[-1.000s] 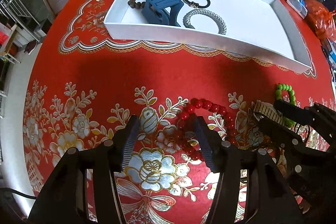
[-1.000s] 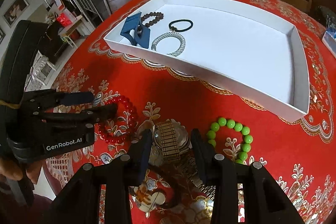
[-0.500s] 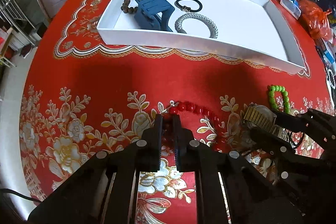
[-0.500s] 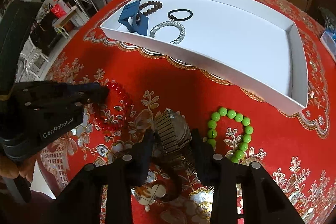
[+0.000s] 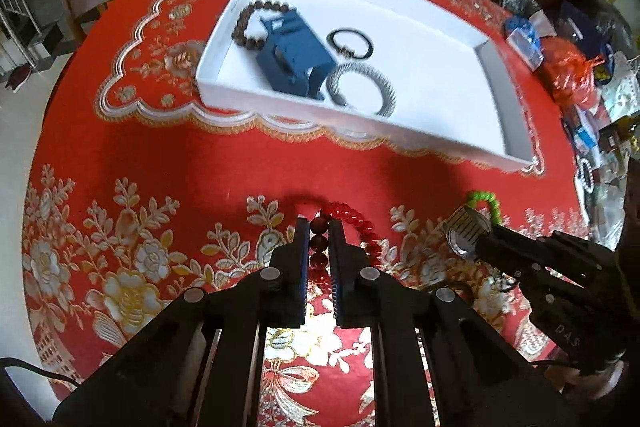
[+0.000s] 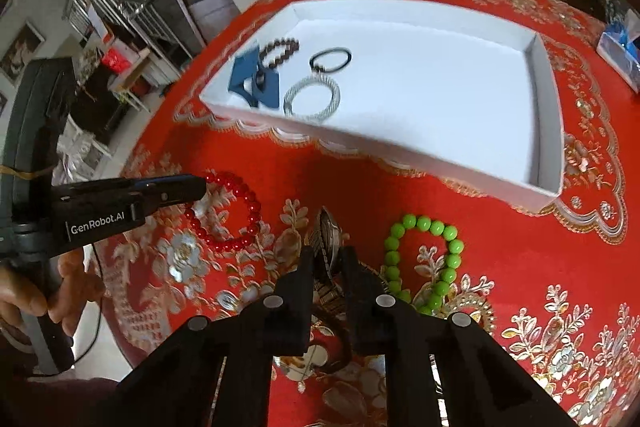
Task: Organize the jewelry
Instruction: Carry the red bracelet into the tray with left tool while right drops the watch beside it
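Left claw [image 5: 319, 227] clamped on the red bead bracelet [image 5: 352, 223], beads pinched between its fingers, rest of the loop on the red floral tabletop [image 5: 160, 167], in front of the shallow white cardboard tray [image 5: 280, 103]. Right claw [image 6: 326, 259] closing, the metal-band wristwatch [image 6: 326, 235] between its fingers, pads pressing its sides, also in front of the tray. Green bead bracelet [image 6: 424, 259] lies just right of the watch. In the tray's left end: blue plastic hair claw clip [image 5: 294, 57], brown bead bracelet [image 5: 250, 23], black hair tie [image 5: 350, 43], silver coil bracelet [image 5: 360, 89].
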The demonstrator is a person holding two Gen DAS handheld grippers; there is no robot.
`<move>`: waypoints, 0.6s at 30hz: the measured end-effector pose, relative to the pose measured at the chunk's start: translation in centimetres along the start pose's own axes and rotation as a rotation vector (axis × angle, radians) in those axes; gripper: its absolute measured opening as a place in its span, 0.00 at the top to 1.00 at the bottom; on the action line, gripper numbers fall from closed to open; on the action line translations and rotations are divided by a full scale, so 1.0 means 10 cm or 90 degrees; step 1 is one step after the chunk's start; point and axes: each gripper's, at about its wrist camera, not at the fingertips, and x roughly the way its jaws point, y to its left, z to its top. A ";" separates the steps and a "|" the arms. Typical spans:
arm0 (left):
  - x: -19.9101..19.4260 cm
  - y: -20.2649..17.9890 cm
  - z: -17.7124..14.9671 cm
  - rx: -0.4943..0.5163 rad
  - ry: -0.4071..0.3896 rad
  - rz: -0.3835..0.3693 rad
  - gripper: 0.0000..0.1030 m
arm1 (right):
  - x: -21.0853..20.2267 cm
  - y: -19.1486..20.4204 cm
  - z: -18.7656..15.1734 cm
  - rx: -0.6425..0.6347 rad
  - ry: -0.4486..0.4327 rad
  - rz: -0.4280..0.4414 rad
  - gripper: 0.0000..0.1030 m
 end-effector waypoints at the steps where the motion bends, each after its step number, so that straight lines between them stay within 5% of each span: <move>1: -0.04 -0.01 0.01 0.002 -0.004 -0.001 0.93 | -0.04 -0.01 0.01 0.008 -0.006 0.005 0.88; 18: -0.64 -0.18 0.75 0.057 -0.086 -0.009 0.93 | -0.57 -0.08 0.74 0.056 -0.118 0.045 0.88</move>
